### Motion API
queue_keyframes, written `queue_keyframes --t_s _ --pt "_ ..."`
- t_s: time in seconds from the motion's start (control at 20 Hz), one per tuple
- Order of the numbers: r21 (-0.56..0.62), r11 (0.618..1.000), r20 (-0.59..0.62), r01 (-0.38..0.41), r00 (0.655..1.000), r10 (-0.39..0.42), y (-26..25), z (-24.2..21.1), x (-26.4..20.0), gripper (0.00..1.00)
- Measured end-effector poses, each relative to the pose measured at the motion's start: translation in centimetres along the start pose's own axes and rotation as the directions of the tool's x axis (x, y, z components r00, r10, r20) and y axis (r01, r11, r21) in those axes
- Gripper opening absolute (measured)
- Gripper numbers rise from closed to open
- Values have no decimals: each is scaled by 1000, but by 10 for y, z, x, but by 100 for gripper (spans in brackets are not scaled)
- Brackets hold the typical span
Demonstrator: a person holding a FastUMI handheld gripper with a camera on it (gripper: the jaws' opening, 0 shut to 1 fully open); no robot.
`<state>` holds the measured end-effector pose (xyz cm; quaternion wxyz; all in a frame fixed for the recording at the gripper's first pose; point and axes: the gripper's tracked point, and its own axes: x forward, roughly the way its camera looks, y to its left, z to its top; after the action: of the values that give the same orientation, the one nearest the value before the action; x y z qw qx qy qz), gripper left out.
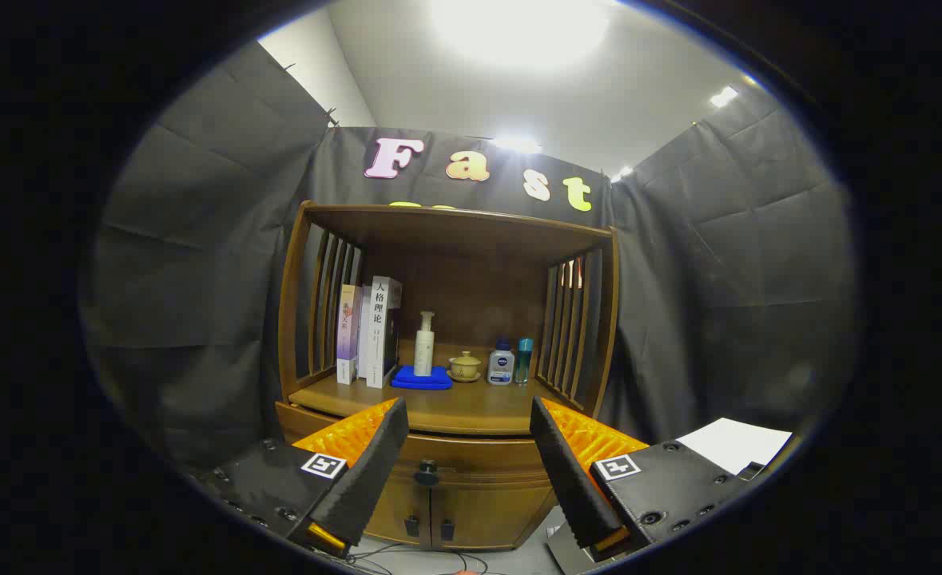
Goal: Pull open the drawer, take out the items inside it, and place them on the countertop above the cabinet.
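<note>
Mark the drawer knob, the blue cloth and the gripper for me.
drawer knob [427,474], gripper view, knob face.
blue cloth [422,379], gripper view, front fold.
gripper [471,431], gripper view, open gap between fingertips.

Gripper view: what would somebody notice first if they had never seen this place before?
Probably the brown wooden cabinet standing against the black cloth wall, with its closed drawer's dark round knob showing between the spread-open gripper fingers. On its countertop sit upright books, then a white pump bottle standing on a folded blue cloth, a small yellowish lidded cup and two little bottles.
</note>
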<state>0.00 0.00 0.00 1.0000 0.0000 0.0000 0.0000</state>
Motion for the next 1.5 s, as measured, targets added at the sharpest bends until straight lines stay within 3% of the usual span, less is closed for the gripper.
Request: queue_keyframes --t_s 1.5 --pt "27 995 0 99 995 -99 -25 -7 0 97"
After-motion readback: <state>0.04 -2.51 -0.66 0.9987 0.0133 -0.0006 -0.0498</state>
